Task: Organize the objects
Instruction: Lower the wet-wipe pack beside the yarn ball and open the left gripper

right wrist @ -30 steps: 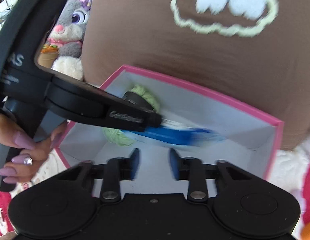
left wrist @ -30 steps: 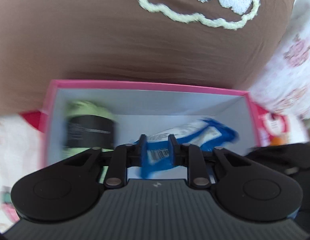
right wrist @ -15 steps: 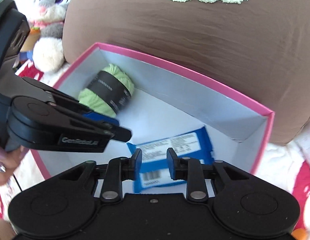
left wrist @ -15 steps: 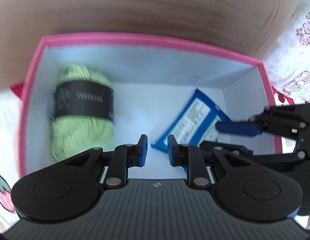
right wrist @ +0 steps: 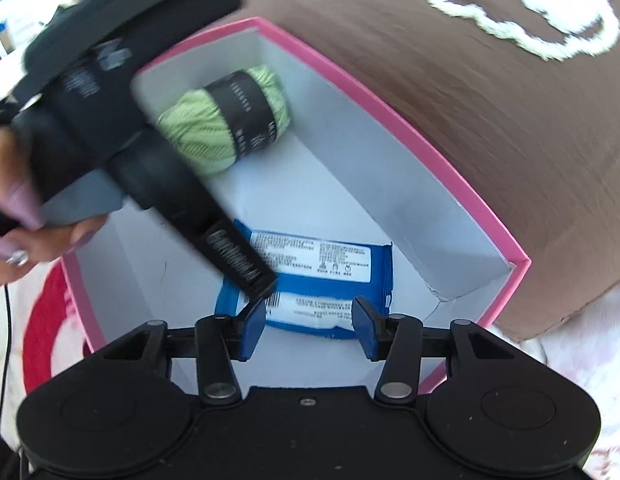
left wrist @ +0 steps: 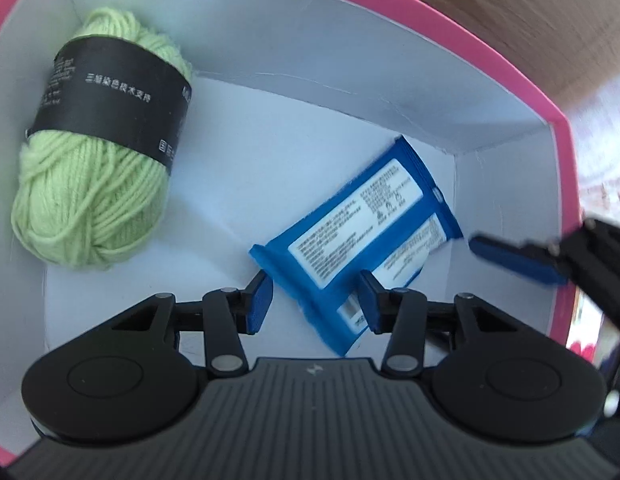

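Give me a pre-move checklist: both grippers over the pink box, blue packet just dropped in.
1. Blue packet lying on the box floor, not pinched: ok.
2. Left gripper fingers just opened, astride the packet's end, pads apart from it: ok.
3. Right gripper fingers just opened, nothing held: ok.
4. Green yarn ball in the far corner, apart from the packet: ok.
5. Pink box walls clear of both grippers: cannot tell.
6. Grippers clear of each other: not ok, left crosses close over the right's fingers.

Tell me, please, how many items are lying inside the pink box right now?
2: a green yarn ball in the far left corner and a blue packet on the floor near the right wall.
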The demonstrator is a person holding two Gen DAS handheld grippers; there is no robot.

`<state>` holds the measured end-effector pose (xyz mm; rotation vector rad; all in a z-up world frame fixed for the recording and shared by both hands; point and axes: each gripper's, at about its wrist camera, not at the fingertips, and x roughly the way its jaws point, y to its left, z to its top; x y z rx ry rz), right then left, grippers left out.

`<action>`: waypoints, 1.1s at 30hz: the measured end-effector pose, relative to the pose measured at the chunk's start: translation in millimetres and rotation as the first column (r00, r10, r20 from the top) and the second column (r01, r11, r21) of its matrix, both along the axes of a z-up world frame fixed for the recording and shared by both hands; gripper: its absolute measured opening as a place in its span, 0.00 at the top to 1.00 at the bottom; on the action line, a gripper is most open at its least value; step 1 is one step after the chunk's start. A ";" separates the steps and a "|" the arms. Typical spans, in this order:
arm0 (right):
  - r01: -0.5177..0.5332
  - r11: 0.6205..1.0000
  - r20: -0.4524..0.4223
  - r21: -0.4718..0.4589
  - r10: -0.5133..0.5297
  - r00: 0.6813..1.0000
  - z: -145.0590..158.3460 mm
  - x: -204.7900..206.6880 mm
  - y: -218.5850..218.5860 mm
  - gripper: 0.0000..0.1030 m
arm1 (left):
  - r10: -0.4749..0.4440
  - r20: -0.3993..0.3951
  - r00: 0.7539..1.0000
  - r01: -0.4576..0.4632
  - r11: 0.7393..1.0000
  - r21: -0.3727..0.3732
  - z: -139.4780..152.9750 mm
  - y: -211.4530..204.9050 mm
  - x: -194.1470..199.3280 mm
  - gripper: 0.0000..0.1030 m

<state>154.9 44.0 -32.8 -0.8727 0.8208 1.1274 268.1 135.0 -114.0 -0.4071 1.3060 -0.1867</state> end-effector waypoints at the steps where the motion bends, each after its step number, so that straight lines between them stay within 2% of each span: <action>1: -0.007 1.000 0.002 -0.002 0.007 1.000 -0.3 0.2 -0.9 0.48 | -0.004 0.004 1.000 0.004 1.000 0.004 1.3 -2.2 1.4 0.69; 2: -0.013 1.000 0.004 -0.004 0.013 1.000 -0.7 0.2 -1.2 0.48 | -0.004 0.022 1.000 0.004 1.000 0.018 4.3 -3.8 2.1 0.79; 4: -0.023 1.000 0.016 -0.004 0.023 1.000 -1.0 -0.9 -0.8 0.48 | -0.032 0.070 0.997 0.027 0.998 0.059 12.9 -8.3 3.0 0.90; 9: -0.017 1.000 0.002 0.002 0.017 1.000 -2.7 0.1 4.9 0.48 | -0.119 0.160 0.980 0.073 0.961 0.267 24.5 -20.5 -1.4 0.94; 11: -0.006 1.000 -0.005 0.004 0.006 1.000 -4.8 2.1 8.1 0.48 | -0.122 0.173 0.977 0.065 0.951 0.302 26.0 -18.1 -3.7 0.94; 13: 0.001 1.000 -0.014 0.000 -0.001 1.000 -6.9 3.4 11.7 0.48 | -0.098 0.178 0.979 0.042 0.954 0.296 27.7 -10.3 -3.8 0.95; 15: 0.013 1.000 -0.037 -0.014 -0.014 0.999 -9.1 4.9 15.9 0.44 | -0.065 0.180 0.982 0.012 0.960 0.280 29.0 -1.2 -2.4 0.95; 16: 0.026 0.999 -0.051 -0.034 -0.028 0.998 -11.4 6.3 20.4 0.33 | -0.052 0.183 0.982 -0.001 0.961 0.278 29.6 2.4 -1.9 0.95; 17: 0.034 0.997 -0.059 -0.064 -0.037 0.998 -14.8 9.3 24.3 0.30 | -0.043 0.186 0.982 -0.012 0.960 0.281 30.1 4.8 -1.7 0.95; 19: 0.057 0.993 -0.059 -0.106 -0.064 0.996 -20.9 8.1 29.7 0.30 | -0.029 0.189 0.981 -0.028 0.957 0.290 31.1 7.9 -1.7 0.95; 22: 0.103 0.989 -0.128 -0.110 -0.117 0.985 -19.4 15.3 39.9 0.30 | 0.000 0.190 0.982 -0.052 0.962 0.267 32.4 11.8 -1.3 0.96; 23: 0.113 0.988 -0.144 -0.106 -0.128 0.981 -19.4 17.5 43.0 0.30 | 0.007 0.191 0.982 -0.058 0.963 0.262 33.1 12.1 -1.1 0.99; 25: 0.133 0.981 -0.157 -0.139 -0.155 0.975 -25.4 21.3 51.8 0.34 | 0.009 0.204 0.979 -0.063 0.964 0.258 36.1 11.5 -1.2 1.00; 26: 0.134 0.976 -0.167 -0.170 -0.163 0.972 -30.9 22.7 56.4 0.49 | 0.013 0.211 0.977 -0.067 0.965 0.254 38.2 11.5 -1.5 1.00; 27: 0.136 0.971 -0.168 -0.197 -0.170 0.971 -36.6 23.6 60.2 0.57 | 0.013 0.215 0.976 -0.067 0.966 0.248 39.8 11.2 -2.0 1.00; 28: 0.137 0.967 -0.163 -0.216 -0.174 0.971 -41.5 23.7 62.8 0.62 | 0.013 0.217 0.976 -0.067 0.967 0.244 40.8 10.7 -3.0 1.00; 30: 0.146 0.963 -0.151 -0.226 -0.182 0.972 -47.7 23.2 65.8 0.63 | 0.005 0.214 0.977 -0.059 0.968 0.244 41.6 8.8 -5.7 1.00; 33: 0.179 0.967 -0.151 -0.182 -0.208 0.966 -45.9 23.9 67.2 0.67 | -0.014 0.230 0.973 -0.044 0.969 0.243 43.9 6.7 -10.5 1.00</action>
